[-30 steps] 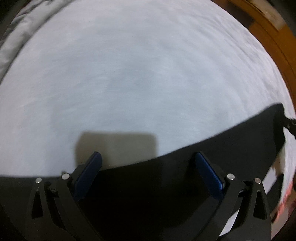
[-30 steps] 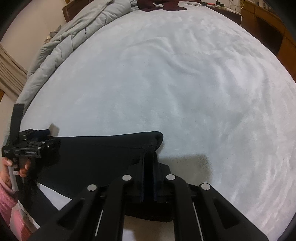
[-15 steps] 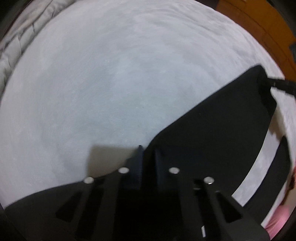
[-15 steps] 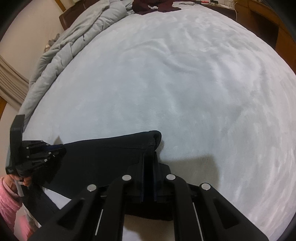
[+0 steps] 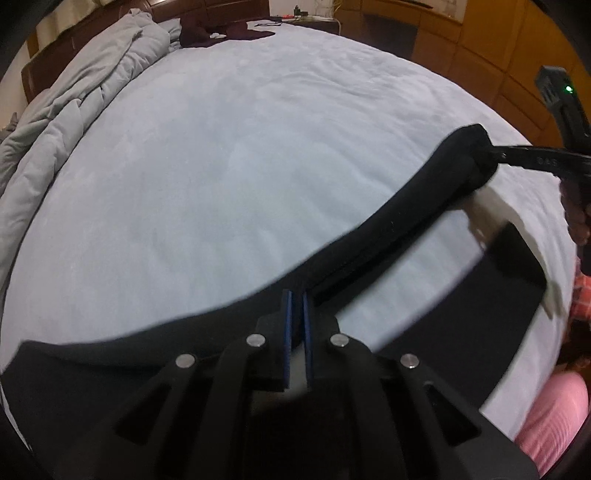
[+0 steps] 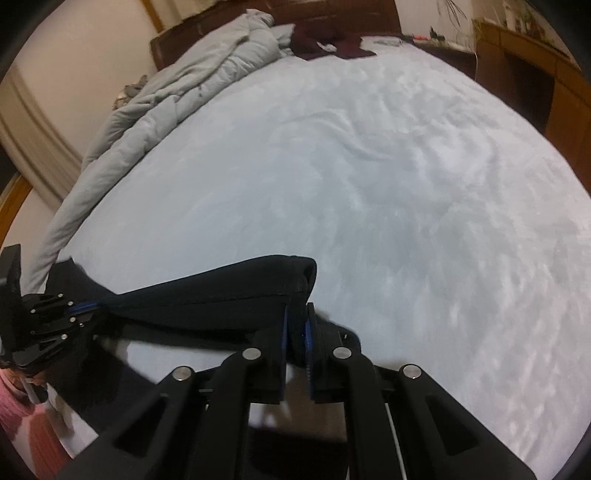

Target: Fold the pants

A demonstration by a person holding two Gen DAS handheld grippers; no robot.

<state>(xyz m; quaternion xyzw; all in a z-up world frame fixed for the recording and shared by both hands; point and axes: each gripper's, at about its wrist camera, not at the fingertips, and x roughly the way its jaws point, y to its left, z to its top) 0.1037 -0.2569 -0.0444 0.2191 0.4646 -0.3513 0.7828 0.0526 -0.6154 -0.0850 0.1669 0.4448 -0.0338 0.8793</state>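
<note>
Black grippers, blue-padded jaws, pink sleeve

Wide bed fills a bedroom fitted with warm wood.
A pale blue bedspread covers the mattress; a rumpled grey duvet lies bunched along its left side below a dark headboard, orange-brown cabinets at right.

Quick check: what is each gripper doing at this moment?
Left gripper: closed on the black pants.
Right gripper: closed on the pants' other corner.
</note>
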